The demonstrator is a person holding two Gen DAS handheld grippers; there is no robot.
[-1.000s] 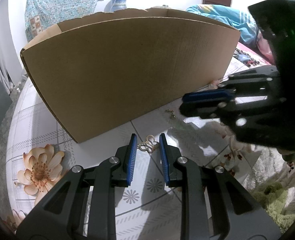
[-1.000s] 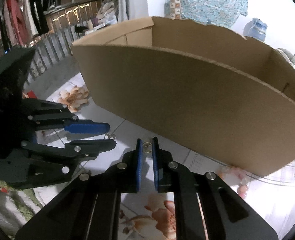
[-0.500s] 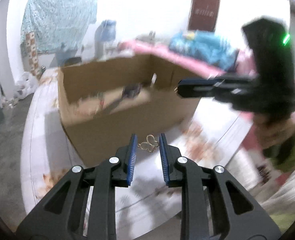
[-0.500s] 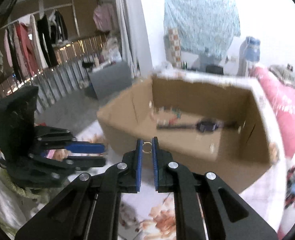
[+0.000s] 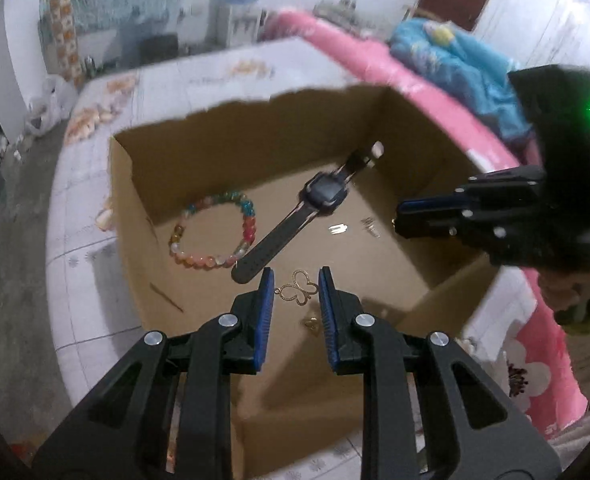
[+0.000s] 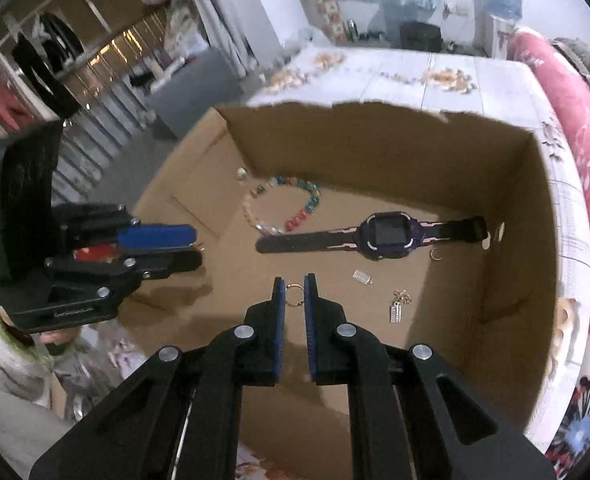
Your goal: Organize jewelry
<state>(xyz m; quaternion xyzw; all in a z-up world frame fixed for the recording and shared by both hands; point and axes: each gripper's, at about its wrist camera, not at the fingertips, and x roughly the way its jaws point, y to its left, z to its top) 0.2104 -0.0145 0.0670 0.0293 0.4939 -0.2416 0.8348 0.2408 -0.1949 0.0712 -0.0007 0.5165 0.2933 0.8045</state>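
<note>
The open brown cardboard box stands on the flower-patterned tiled table. On its floor, the multicoloured bead bracelet lies toward the far-left corner, the dark purple strap wristwatch just right of it, and the small silver charm nearer the front.

right hand-held gripper: pinching a tiny gold ring, hanging over the open box
cardboard box: torn rim, sitting on a floral tabletop
inside the box: purple watch, bead bracelet, couple of small earrings
left hand-held gripper: over the box's left side, grip not clear
</note>
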